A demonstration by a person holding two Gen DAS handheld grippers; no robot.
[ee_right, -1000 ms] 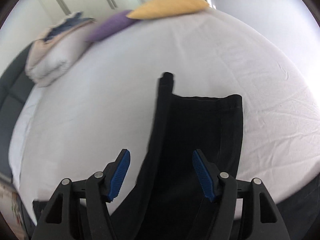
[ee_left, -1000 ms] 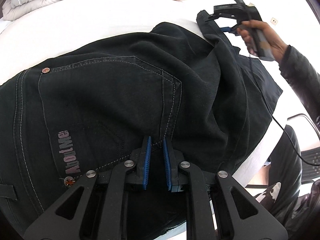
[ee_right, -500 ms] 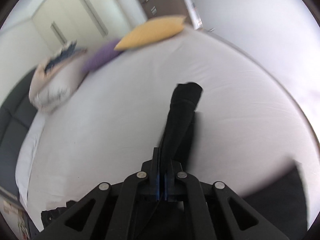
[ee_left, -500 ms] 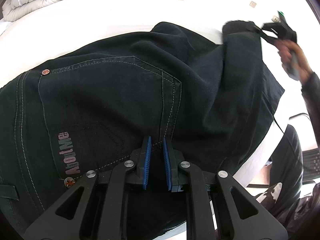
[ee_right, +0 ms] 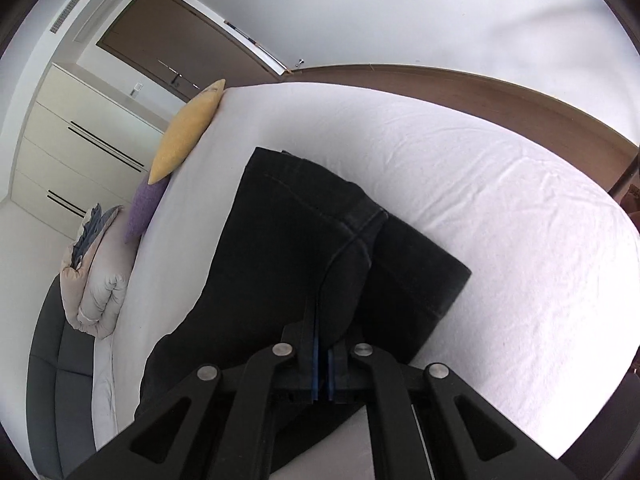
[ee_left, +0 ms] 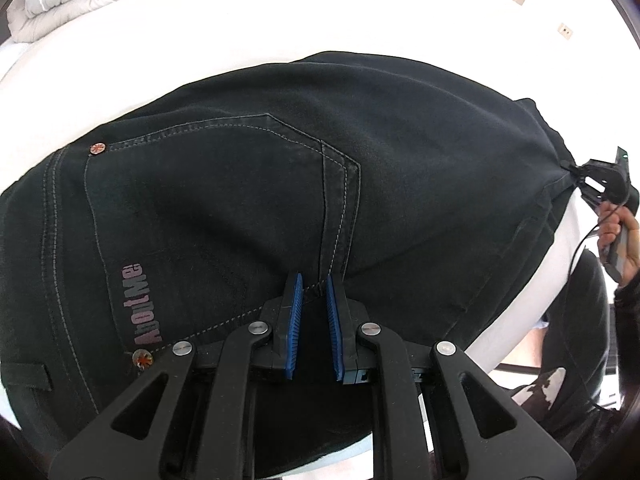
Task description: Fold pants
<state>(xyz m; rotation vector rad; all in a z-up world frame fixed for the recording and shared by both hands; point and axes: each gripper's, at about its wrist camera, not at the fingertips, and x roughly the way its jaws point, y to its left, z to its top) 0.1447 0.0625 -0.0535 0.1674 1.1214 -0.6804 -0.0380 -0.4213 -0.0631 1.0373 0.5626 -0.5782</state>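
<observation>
Black jeans (ee_left: 240, 184) lie on a white bed (ee_left: 240, 32), seat side up, with a back pocket and a pink logo showing. My left gripper (ee_left: 312, 284) is shut on the jeans at the near edge of the seat, below the pocket corner. My right gripper (ee_right: 321, 344) is shut on the edge of a trouser leg (ee_right: 292, 232) and holds it off the bed. In the left wrist view the right gripper (ee_left: 576, 170) pulls the leg taut at the far right. The other leg end (ee_right: 432, 272) lies flat on the sheet.
A yellow pillow (ee_right: 186, 130), a purple pillow (ee_right: 146, 208) and a rolled duvet (ee_right: 100, 280) lie along the bed's far side. A dark sofa (ee_right: 52, 380) stands beyond them. The person's legs (ee_left: 572, 360) are by the bed's near right edge.
My right gripper shut on the trouser leg, lifted it and carried it right and toward the near edge, drawing the cloth taut. My left gripper stayed in place, shut on the seat.
</observation>
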